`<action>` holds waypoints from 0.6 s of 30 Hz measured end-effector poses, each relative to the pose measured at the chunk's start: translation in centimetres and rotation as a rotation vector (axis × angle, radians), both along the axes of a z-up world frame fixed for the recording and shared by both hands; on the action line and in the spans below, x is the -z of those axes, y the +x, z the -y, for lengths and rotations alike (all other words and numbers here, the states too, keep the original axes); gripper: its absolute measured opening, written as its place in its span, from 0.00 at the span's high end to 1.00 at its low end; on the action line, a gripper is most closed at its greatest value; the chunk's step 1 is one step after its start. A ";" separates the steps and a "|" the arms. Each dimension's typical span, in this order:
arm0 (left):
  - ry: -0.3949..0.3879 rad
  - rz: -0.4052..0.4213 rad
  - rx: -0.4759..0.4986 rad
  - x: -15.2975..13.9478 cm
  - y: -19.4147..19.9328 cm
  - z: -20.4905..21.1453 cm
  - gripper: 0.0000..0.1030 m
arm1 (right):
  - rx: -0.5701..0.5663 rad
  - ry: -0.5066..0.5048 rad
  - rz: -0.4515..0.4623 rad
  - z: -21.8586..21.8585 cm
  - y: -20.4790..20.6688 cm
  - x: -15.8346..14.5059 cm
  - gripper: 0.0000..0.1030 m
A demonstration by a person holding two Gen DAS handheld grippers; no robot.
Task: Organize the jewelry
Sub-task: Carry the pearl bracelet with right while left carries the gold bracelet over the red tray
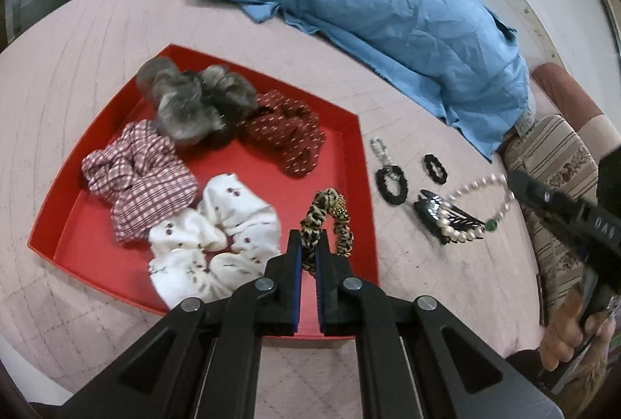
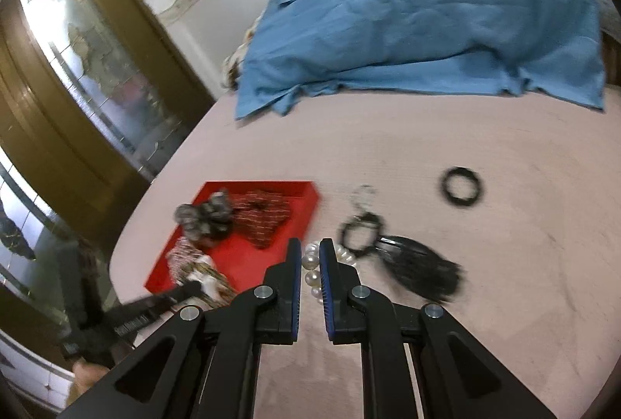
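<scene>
My left gripper (image 1: pixel 308 244) is shut on a leopard-print scrunchie (image 1: pixel 328 225) and holds it over the front right part of the red tray (image 1: pixel 361 163). The tray holds a grey furry scrunchie (image 1: pixel 194 101), a dark red one (image 1: pixel 287 135), a checked one (image 1: pixel 136 174) and a white one (image 1: pixel 213 244). My right gripper (image 2: pixel 310 252) is shut on a pearl bracelet (image 2: pixel 312 277), which also shows in the left wrist view (image 1: pixel 481 209). Beside it on the pink bed lie a black hair claw (image 2: pixel 419 271), a black hair tie with a silver clasp (image 2: pixel 359 229) and another black hair tie (image 2: pixel 462 188).
A blue shirt (image 2: pixel 419 19) lies spread across the far side of the bed (image 2: pixel 427 135). A wooden door with glass (image 2: pixel 89 70) stands to the left. The person's patterned clothing (image 1: pixel 559 178) is at the bed's right edge.
</scene>
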State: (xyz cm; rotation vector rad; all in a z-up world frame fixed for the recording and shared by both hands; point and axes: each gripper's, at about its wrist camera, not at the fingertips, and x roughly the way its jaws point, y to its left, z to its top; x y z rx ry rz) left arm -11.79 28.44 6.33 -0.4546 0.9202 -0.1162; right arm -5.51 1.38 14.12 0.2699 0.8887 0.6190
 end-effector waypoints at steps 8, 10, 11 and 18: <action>-0.072 -0.072 0.012 2.2 0.3 -1.0 0.95 | -0.130 -0.013 -0.033 -9.1 1.4 0.2 0.90; -0.062 -0.093 0.011 2.6 0.5 -0.9 0.95 | -0.153 -0.021 -0.046 -10.9 1.7 0.5 0.90; -0.051 -0.106 -0.001 2.8 0.5 -1.1 0.95 | -0.165 -0.029 -0.052 -11.8 1.8 0.9 0.90; 0.005 -0.124 -0.072 2.6 -0.4 -2.8 0.95 | -0.188 -0.152 -0.105 -15.3 2.7 4.5 0.90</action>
